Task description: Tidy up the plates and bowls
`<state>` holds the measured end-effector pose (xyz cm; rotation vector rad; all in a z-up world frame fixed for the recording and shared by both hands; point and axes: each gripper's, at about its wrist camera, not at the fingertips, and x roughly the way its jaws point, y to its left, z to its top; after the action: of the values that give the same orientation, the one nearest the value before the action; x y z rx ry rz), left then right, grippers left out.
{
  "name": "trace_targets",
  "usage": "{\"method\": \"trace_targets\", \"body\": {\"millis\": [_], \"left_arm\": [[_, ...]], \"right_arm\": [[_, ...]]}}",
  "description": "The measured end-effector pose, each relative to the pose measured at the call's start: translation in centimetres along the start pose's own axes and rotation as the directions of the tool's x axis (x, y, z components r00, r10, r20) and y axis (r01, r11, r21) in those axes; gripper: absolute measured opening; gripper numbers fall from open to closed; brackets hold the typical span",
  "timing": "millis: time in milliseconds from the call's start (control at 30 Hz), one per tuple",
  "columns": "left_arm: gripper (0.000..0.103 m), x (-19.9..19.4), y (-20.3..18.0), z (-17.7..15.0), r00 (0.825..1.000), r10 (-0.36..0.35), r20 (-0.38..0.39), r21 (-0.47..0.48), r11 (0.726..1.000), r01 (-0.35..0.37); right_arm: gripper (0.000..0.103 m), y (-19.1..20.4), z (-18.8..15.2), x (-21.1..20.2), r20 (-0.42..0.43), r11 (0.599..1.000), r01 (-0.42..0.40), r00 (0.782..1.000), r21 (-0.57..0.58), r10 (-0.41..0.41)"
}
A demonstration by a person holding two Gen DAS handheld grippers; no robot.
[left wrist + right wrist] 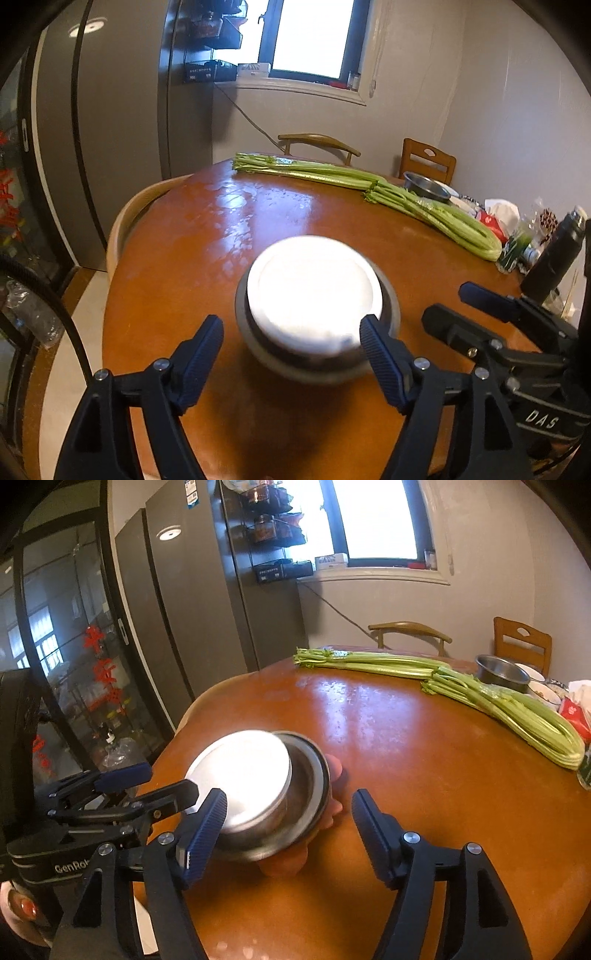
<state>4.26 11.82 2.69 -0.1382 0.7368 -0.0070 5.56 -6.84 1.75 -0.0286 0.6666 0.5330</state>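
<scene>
A steel bowl [317, 362] stands on the round wooden table [207, 236], with a smaller steel dish [314, 291] nested in it, looking tilted in the right wrist view [240, 775]. The outer bowl shows there too [310, 775]. My left gripper [291, 339] is open, its fingers on either side of the bowl's near rim, holding nothing. My right gripper [288, 819] is open and empty just right of the bowl. Another steel bowl [424, 186] sits far right behind celery, also seen in the right wrist view [502, 672].
Two long celery bunches [369, 188] lie across the far side of the table. Bags, small dishes and a dark bottle [557, 251] crowd the right edge. Chairs [317, 146] stand behind the table; a fridge [110, 129] is at left.
</scene>
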Motion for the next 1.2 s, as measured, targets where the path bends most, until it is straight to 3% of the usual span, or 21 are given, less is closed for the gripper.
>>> {"method": "trace_targets", "body": {"millis": [600,1200], "left_arm": [[0.079,-2.8,-1.6,-9.3,0.997,0.071,-0.012,-0.027,0.997,-0.072],[0.079,-2.3,-1.8,-10.0,0.996,0.083,-0.03,-0.027,0.996,-0.084]], "right_arm": [[0.074,1.0,-9.2,-4.0,-0.02,0.997,0.071,0.997,-0.028,-0.071],[0.075,0.1,-10.3,-4.1,-0.015,0.995,0.097,0.995,-0.01,-0.097]]}}
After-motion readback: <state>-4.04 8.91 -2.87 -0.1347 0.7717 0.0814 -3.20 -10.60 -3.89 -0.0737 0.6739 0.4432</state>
